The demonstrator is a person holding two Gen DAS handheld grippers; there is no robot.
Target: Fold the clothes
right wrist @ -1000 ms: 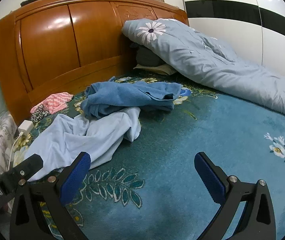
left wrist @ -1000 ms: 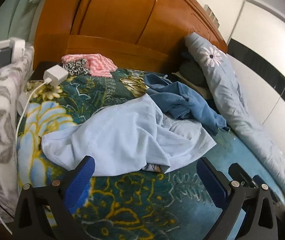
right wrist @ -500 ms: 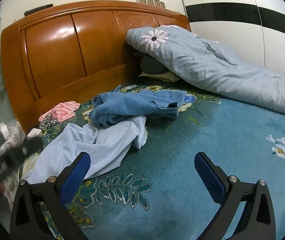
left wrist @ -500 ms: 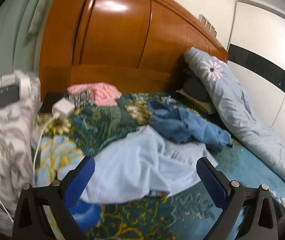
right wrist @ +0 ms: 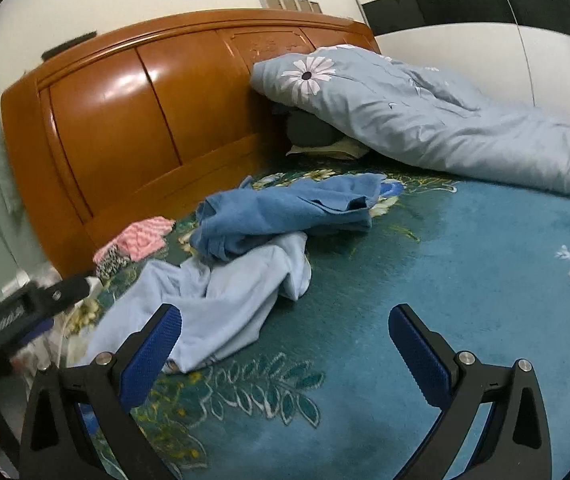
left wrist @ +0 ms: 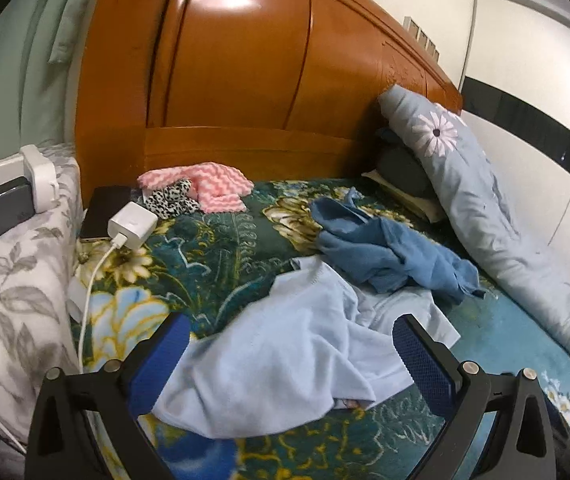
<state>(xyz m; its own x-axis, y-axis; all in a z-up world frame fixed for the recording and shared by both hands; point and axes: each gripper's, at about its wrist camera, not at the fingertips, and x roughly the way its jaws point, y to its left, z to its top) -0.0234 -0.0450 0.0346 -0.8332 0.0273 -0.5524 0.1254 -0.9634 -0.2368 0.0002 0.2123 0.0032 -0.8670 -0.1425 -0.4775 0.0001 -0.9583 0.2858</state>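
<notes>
A crumpled light blue garment lies on the teal flowered bedspread. A darker blue garment is bunched just behind it, overlapping its far edge. My left gripper is open, hovering over the near part of the light blue garment, with nothing between its blue pads. My right gripper is also open, above the bedspread just right of the light blue garment. The left gripper's black body shows at the left edge of the right wrist view.
A wooden headboard stands behind. A grey-blue flowered quilt runs along the right. Pink and spotted cloths lie near the headboard. A white charger with cable and a phone sit left, beside a floral pillow.
Both wrist views have tilted upward and pulled back a little, showing more headboard. The garments lie as before and both grippers stayed open.
</notes>
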